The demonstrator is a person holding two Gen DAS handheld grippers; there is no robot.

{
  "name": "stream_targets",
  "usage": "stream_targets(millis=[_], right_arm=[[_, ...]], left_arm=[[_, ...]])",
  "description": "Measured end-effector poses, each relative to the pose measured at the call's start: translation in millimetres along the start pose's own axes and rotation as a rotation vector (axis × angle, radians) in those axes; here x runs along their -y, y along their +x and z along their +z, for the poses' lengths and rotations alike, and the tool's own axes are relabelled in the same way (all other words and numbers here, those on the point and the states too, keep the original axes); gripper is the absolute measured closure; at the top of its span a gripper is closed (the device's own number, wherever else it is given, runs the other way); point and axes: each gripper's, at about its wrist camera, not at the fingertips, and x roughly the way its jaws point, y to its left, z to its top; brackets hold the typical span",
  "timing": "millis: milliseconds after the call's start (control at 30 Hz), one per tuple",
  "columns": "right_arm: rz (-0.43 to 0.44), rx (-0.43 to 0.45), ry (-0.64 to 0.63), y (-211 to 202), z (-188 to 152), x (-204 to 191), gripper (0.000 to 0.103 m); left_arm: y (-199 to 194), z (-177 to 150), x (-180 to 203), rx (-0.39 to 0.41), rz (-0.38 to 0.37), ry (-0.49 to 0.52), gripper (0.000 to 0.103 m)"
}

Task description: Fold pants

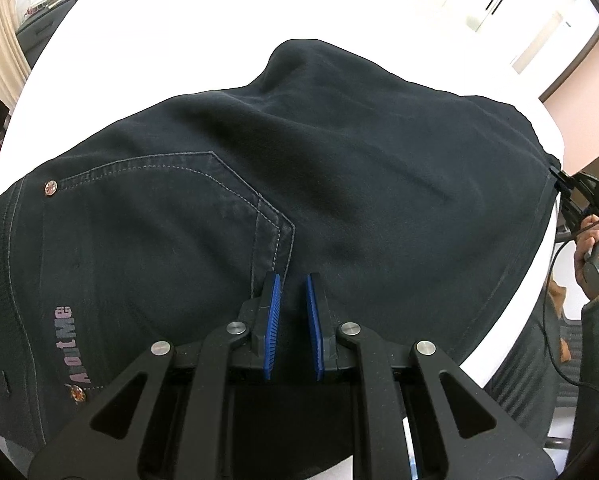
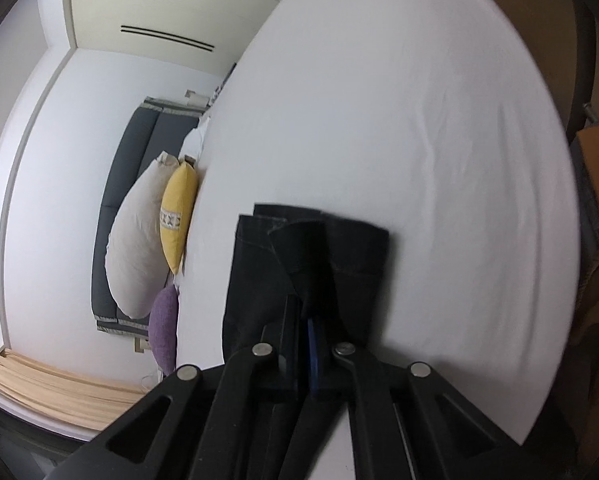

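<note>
Pants (image 1: pixel 299 184) lie unfolded across the bed (image 1: pixel 179 40). Right gripper (image 2: pixel 309 320) pinches the hems; left gripper (image 1: pixel 293 308) hovers slightly open, empty. Folding is barely begun.

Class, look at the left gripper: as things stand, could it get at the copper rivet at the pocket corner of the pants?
Probably yes. The left gripper is open over the pants, and the rivet lies exposed on top, with nothing between them.

Even, bright indoor light washes the white bed (image 1: pixel 203 40) nearly featureless. The dark pants (image 1: pixel 339 168) keep soft fold shadows. Fisheye bending curves both views' edges; the right wrist view is slightly motion-blurred.
</note>
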Motion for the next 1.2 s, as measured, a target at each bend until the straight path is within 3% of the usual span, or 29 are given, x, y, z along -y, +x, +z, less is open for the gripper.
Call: stream_targets(millis=[100, 233, 500, 667, 733, 767, 800, 833, 1200], right_arm=[[0.015, 0.036, 0.004, -17.6, 5.8, 0.1, 0.1], [0.036, 0.004, 0.004, -14.3, 10.3, -1.4, 0.099], [0.014, -0.069, 0.118, -6.2, 9.2, 15.4, 0.085], [0.03, -0.089, 0.112, 6.4, 12.3, 9.1, 0.071], [0.04, -0.091, 0.086, 13.3, 16.1, 4.5, 0.07], [0.043, -0.11, 0.072, 19.9, 18.5, 3.4, 0.075], [0.041, -0.117, 0.069, 22.1, 19.4, 3.4, 0.094], [0.036, -0.12, 0.062, 23.7, 20.4, 3.4, 0.097], [0.037, -0.009, 0.043, -14.6, 10.3, 6.0, 0.099]], left_arm=[[0.6, 0.5, 1.2, -0.004, -0.011, -0.001, 0.09], [2.6, 0.0, 4.7, -0.004, -0.006, 0.014, 0.09], [2.8, -3.3, -1.0, 0.004, -0.024, 0.009, 0.09], [0.9, -6.5, -3.3, 0.006, -0.03, 0.008, 0.09], [1.2, -6.8, -3.2, 0.007, -0.03, 0.008, 0.09], [1.2, -6.7, -3.3, 0.007, -0.029, 0.009, 0.09], [1.0, -6.7, -3.3, 0.007, -0.027, 0.01, 0.09], [0.9, -6.6, -3.2, 0.007, -0.027, 0.01, 0.09], [-0.9, -3.3, 2.9, 0.002, -0.027, 0.015, 0.09]])
